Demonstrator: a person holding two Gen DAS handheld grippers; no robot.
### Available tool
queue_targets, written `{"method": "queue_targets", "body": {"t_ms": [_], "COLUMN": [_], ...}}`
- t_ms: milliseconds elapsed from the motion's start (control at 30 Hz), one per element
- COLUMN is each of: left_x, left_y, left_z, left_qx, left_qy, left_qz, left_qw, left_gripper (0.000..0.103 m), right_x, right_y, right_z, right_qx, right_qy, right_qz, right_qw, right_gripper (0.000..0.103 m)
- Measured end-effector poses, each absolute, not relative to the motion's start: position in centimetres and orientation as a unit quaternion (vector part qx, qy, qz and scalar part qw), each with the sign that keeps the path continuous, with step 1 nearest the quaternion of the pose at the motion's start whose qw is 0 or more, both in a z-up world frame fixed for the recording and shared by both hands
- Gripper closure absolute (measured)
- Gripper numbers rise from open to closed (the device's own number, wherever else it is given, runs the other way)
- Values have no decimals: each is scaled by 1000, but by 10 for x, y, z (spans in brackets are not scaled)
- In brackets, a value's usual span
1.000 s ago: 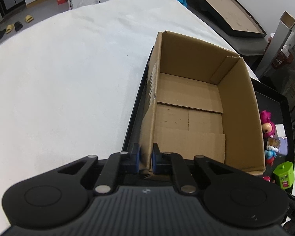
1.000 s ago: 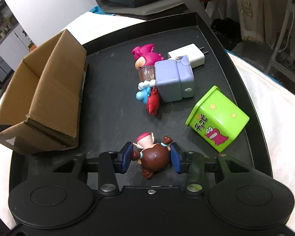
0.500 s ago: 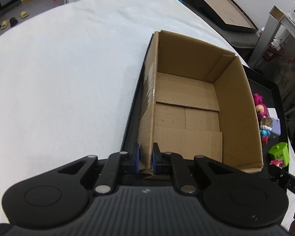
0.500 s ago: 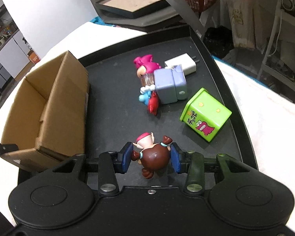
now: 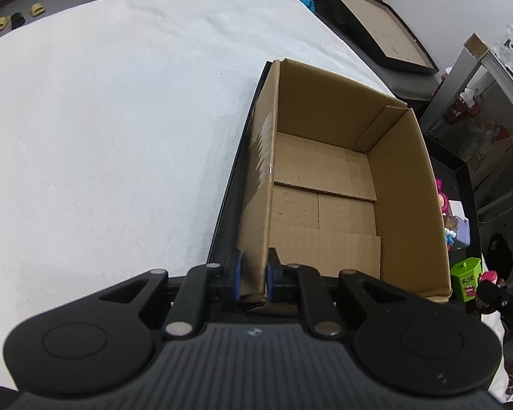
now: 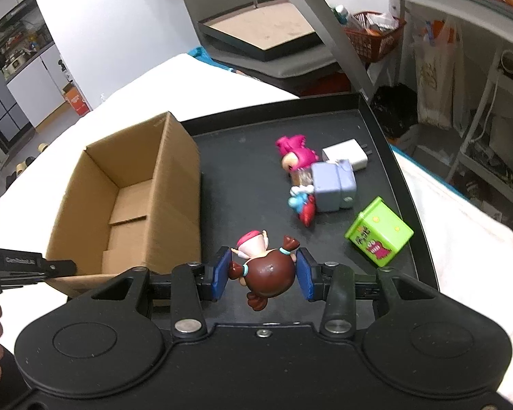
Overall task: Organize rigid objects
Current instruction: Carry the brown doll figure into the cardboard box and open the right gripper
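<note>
Pinching the near wall of the box (image 5: 325, 184), your left gripper (image 5: 253, 278) has its fingers nearly together on the cardboard. Your right gripper (image 6: 262, 273) clamps the brown doll (image 6: 266, 268) between its blue pads, above the tray (image 6: 242, 157), just right of the box, with the green cube (image 6: 379, 232) near.

In the left wrist view, most of the pink-haired doll (image 5: 442, 201) and purple block (image 5: 461, 234) was hidden by the cardboard box (image 5: 403, 205) wall at 3 o'clock; print on the green cube (image 6: 379, 231) was too small to be read
</note>
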State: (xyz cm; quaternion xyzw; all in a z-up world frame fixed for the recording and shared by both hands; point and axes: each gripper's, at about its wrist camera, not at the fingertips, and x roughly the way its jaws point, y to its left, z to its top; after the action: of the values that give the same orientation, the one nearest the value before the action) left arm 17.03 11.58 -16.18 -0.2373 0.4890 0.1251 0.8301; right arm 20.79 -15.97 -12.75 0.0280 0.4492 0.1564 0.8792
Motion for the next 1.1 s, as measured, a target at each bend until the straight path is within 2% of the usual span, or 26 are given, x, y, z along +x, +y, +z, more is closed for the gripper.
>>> {"method": "queue_targets", "body": {"t_ms": [567, 1100], "left_x": [156, 151], "left_y": [127, 139], "left_z": [-156, -153], "left_qx": [-239, -260], "left_qy": [468, 466], "left_qz": [109, 77], "left_qw": [844, 842], "left_gripper": [87, 85], "right_x": [205, 213], "right_y": [-105, -47], "right_z": [-86, -89], "right_qx": [0, -47], "right_qy": [412, 411], "right_qz": [172, 205], "right_qw": [894, 887], "right_gripper": [63, 62]}}
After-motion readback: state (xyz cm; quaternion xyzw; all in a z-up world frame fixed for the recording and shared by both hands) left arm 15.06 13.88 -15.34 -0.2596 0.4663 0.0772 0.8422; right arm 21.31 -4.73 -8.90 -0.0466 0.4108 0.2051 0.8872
